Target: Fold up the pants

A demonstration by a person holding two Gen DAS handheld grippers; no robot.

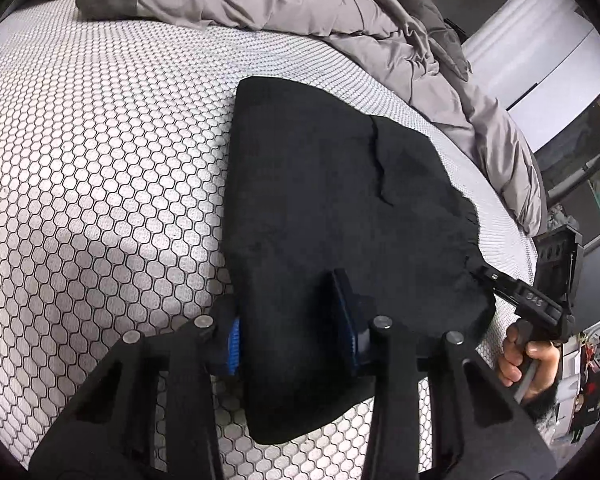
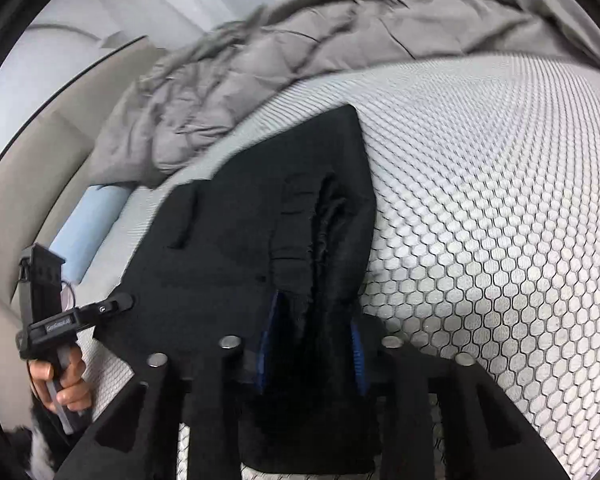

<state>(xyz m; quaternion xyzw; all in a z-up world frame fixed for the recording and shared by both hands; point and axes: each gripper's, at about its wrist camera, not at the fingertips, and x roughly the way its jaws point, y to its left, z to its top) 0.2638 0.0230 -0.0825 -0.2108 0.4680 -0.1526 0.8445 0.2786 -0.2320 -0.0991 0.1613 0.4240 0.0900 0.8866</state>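
Black fleece pants (image 1: 320,180) lie folded on a white mattress with a honeycomb pattern (image 1: 100,160). In the left wrist view my left gripper (image 1: 288,320) has its blue pads on either side of the pants' near edge, with thick fabric filling the gap. In the right wrist view my right gripper (image 2: 314,332) clamps a bunched ridge of the pants (image 2: 228,248) between its blue pads. Each view also shows the other gripper at the opposite edge, held by a hand (image 1: 528,360) (image 2: 64,384).
A crumpled grey duvet (image 1: 300,0) (image 2: 260,80) lies along the far side of the mattress (image 2: 500,200). A light blue pillow (image 2: 88,224) rests against a beige headboard. A white door and cluttered shelves stand beyond the bed's edge.
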